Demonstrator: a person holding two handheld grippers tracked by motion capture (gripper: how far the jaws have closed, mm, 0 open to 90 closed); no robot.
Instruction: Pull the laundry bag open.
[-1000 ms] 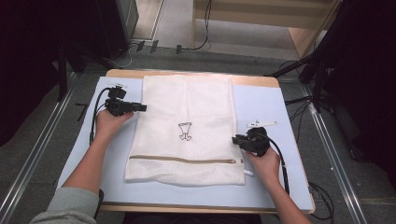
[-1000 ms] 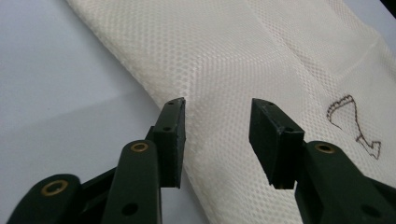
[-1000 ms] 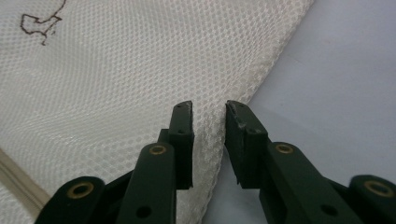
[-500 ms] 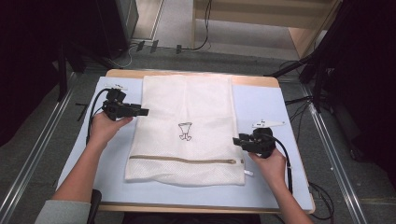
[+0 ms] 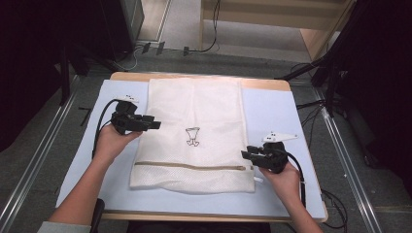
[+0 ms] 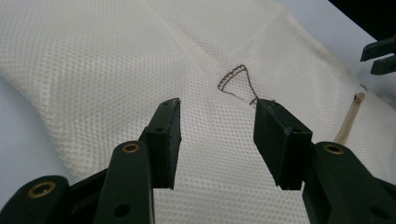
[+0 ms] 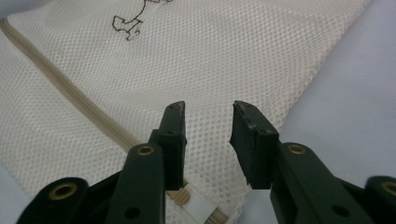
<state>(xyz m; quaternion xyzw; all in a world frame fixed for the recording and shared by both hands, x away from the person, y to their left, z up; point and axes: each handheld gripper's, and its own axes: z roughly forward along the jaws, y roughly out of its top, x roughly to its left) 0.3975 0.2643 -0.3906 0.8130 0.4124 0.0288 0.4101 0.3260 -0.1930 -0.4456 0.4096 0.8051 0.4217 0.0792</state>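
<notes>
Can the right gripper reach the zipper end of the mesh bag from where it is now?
Probably yes. The right gripper hovers open beside the mesh bag, just above the zipper end, and nothing lies between them.

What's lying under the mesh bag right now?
The mesh bag lies flat on a light blue mat, which covers the wooden table apart from its edges. Anything beneath or inside the bag is hidden by the mesh; no bulge shows.

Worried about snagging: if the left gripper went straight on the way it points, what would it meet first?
Probably the white mesh bag, near its stitched emblem; the left gripper hangs open, and its height is unclear.
</notes>
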